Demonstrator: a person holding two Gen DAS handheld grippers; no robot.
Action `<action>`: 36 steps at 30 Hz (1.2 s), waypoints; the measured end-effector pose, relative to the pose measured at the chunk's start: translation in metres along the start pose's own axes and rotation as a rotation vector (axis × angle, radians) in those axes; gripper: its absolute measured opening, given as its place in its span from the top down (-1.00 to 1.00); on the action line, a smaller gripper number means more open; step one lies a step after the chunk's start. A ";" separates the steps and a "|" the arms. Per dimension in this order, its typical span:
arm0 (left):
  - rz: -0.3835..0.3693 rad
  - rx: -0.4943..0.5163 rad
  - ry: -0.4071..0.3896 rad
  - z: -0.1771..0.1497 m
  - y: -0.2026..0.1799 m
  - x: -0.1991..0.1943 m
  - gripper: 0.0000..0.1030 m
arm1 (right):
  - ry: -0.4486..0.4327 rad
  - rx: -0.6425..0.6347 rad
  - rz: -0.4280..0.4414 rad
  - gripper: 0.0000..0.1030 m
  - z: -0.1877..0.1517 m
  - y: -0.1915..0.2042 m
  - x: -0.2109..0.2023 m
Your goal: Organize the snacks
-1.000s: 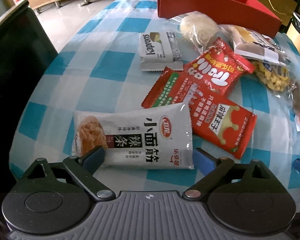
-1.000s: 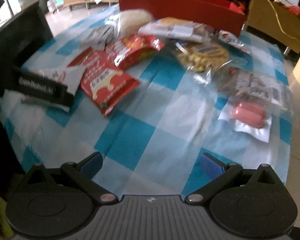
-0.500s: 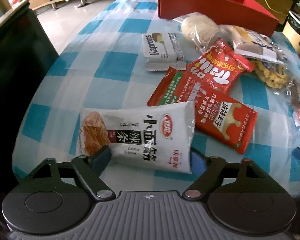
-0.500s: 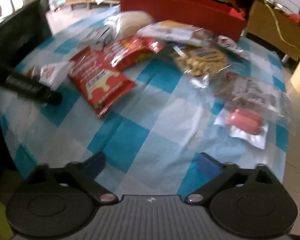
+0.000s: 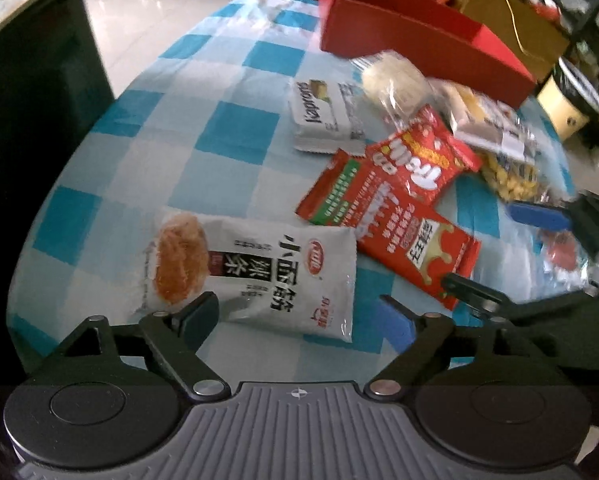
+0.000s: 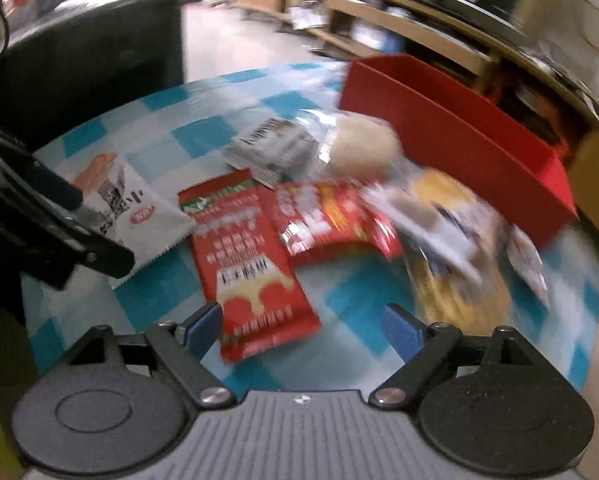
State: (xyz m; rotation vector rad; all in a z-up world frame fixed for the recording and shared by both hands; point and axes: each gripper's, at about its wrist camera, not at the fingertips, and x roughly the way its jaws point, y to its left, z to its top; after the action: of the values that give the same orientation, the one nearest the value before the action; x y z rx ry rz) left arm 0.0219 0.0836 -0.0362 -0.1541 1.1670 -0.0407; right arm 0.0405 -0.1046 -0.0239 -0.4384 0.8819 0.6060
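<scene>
While snacks (image 5: pixel 411 184) lie outside the red box (image 5: pixel 415 36), both hand-held grippers (image 5: pixel 299 316) (image 6: pixel 303 326) opening, nothing between the fingers.

Right wrist view motion-blurred: print on red packets (image 6: pixel 259 256) unreadable, clear bags (image 6: pixel 451 232) at right smeared. Left gripper (image 6: pixel 59 216) hides white packet (image 6: pixel 139 208) corner. Left wrist view: pink item (image 5: pixel 559 252) partly behind right gripper (image 5: pixel 539 248), cut by edge.

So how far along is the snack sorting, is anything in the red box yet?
Nothing looks sorted yet: what shows of the red box holds no snacks, though part of its inside is hidden. Neither gripper holds anything; the left gripper is opening over the white spicy-strip packet, the right gripper over the large red packet. Every packet remains on the checked tablecloth.
</scene>
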 end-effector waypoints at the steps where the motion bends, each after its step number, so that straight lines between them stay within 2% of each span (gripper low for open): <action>1: -0.014 -0.023 0.002 0.000 0.004 -0.001 -0.73 | 0.004 -0.026 0.014 -0.66 0.007 0.000 0.008; 4: -0.085 -0.059 0.022 -0.001 0.014 -0.004 -0.74 | 0.041 -0.048 0.099 -0.68 0.021 -0.001 0.030; 7: -0.095 0.032 0.011 -0.003 0.009 -0.013 -0.75 | 0.080 -0.048 0.168 -0.66 0.028 0.004 0.045; 8: -0.082 0.100 0.001 -0.004 0.004 -0.016 -0.76 | 0.072 -0.046 0.169 -0.63 0.028 0.006 0.044; 10: -0.056 0.236 -0.009 -0.003 -0.005 -0.019 -0.82 | 0.073 -0.049 0.180 -0.46 0.026 0.009 0.040; 12: -0.023 0.380 -0.001 0.000 -0.013 -0.018 -0.82 | 0.081 -0.041 0.186 -0.18 0.021 0.007 0.033; 13: -0.003 0.470 0.005 0.002 -0.019 -0.016 -0.82 | 0.091 -0.027 0.197 -0.15 0.017 0.003 0.029; 16: 0.058 0.728 0.021 0.002 -0.034 -0.006 -0.82 | 0.112 0.064 0.230 0.01 0.006 -0.012 0.020; 18: 0.071 0.885 0.044 -0.001 -0.042 0.005 -0.80 | 0.123 0.146 0.262 0.18 -0.001 -0.023 0.016; 21: 0.059 1.060 0.103 -0.006 -0.049 0.023 -0.70 | 0.124 0.238 0.315 0.22 -0.010 -0.035 0.013; 23: 0.057 1.159 0.123 -0.010 -0.052 0.031 -0.70 | 0.121 0.269 0.341 0.22 -0.012 -0.041 0.013; 25: 0.058 1.265 0.132 -0.013 -0.054 0.039 -0.84 | 0.112 0.305 0.369 0.22 -0.012 -0.047 0.016; 27: 0.045 1.302 0.143 -0.008 -0.055 0.046 -0.94 | 0.109 0.336 0.409 0.12 -0.014 -0.053 0.019; 31: -0.018 1.226 0.240 0.018 -0.054 0.059 -0.94 | 0.122 0.327 0.437 0.09 -0.008 -0.059 0.023; 33: -0.022 1.217 0.274 0.025 -0.055 0.065 -0.94 | 0.122 0.310 0.418 -0.08 -0.004 -0.059 0.024; 35: -0.010 1.187 0.291 0.031 -0.058 0.067 -0.82 | 0.119 0.302 0.428 -0.16 -0.003 -0.059 0.026; 36: -0.014 1.151 0.303 0.032 -0.059 0.064 -0.67 | 0.119 0.298 0.432 -0.20 -0.004 -0.058 0.025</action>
State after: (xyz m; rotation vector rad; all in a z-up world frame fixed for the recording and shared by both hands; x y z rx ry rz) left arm 0.0791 0.0209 -0.0744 0.8855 1.2805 -0.7495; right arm 0.0882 -0.1429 -0.0404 -0.0093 1.1732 0.8330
